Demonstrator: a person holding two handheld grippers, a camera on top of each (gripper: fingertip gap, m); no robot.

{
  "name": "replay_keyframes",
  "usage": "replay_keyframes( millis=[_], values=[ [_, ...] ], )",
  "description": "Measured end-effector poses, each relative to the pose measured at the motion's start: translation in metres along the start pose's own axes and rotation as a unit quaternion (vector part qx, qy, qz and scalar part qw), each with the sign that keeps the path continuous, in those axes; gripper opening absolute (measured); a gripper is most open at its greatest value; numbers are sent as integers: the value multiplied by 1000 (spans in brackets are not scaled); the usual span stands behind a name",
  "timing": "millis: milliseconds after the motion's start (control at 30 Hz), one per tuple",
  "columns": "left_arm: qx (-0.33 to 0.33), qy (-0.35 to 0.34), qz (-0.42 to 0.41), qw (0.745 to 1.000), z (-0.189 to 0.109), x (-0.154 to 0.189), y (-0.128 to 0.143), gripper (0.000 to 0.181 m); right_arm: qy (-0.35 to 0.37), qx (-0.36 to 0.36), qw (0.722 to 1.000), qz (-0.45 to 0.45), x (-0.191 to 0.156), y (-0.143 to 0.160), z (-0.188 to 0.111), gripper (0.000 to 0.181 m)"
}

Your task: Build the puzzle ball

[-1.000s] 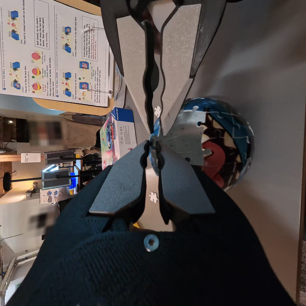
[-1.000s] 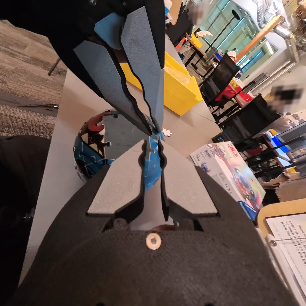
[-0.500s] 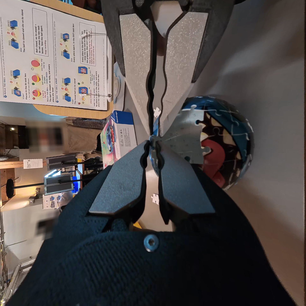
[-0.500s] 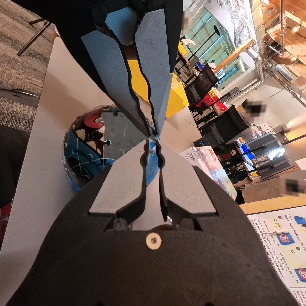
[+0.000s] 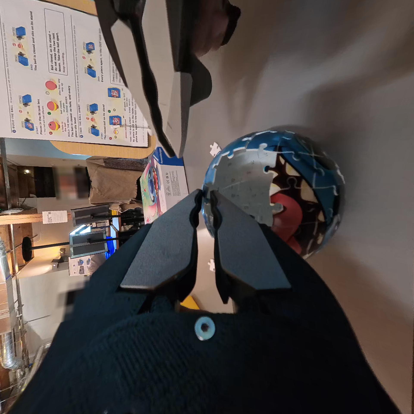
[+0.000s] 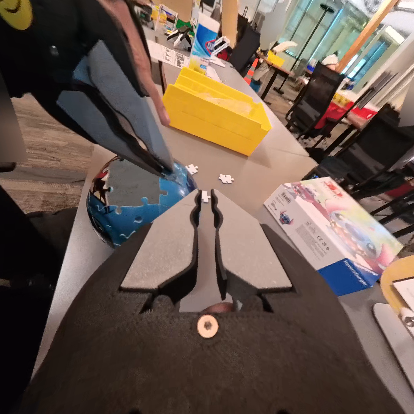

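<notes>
The puzzle ball (image 5: 318,165) lies on the grey table (image 5: 336,89). It is blue with a red and dark picture, and a large hole shows its grey inside (image 5: 242,179). My left gripper (image 5: 206,196) is shut on the ball's rim at the edge of the hole; it also shows in the right wrist view (image 6: 167,174) on the ball (image 6: 134,212). My right gripper (image 6: 205,192) is shut and empty, a short way off the ball; it also shows in the left wrist view (image 5: 175,153). Loose white pieces (image 6: 226,178) lie beyond the ball.
A puzzle box (image 6: 331,233) lies right of my right gripper. A yellow bin (image 6: 215,118) stands farther back on the table. An instruction sheet on a clipboard (image 5: 67,78) stands behind the box. More white pieces (image 6: 192,168) lie near the ball. Chairs and desks stand beyond. The left gripper's tips are roughly 5 centimeters from the right gripper's.
My right gripper has let go at the ball's rim and pulled back from it. My left gripper has stayed shut on the rim.
</notes>
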State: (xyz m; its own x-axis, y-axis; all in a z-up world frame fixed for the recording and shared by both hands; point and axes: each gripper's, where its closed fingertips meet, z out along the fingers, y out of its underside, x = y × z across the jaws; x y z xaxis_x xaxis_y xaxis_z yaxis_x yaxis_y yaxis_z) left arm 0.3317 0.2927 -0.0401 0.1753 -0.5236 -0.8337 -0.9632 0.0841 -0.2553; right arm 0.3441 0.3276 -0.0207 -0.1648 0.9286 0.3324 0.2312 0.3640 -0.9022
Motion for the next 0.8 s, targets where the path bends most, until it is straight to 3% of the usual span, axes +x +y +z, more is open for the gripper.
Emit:
replay_keyframes(
  millis=[267, 400, 800],
  values=[
    [-6, -17, 13, 1000, 1, 0, -1, 4, -122, -35, 987, 96, 1, 18, 23, 0],
    [-8, -16, 16, 1000, 1, 0, -1, 4, -190, -3, 972, 138, -10, 3, 24, 3],
    [-15, -5, 4, 1000, 2, 0, -2, 4, -205, -21, 975, 79, -20, 2, 37, 1]
  ],
)
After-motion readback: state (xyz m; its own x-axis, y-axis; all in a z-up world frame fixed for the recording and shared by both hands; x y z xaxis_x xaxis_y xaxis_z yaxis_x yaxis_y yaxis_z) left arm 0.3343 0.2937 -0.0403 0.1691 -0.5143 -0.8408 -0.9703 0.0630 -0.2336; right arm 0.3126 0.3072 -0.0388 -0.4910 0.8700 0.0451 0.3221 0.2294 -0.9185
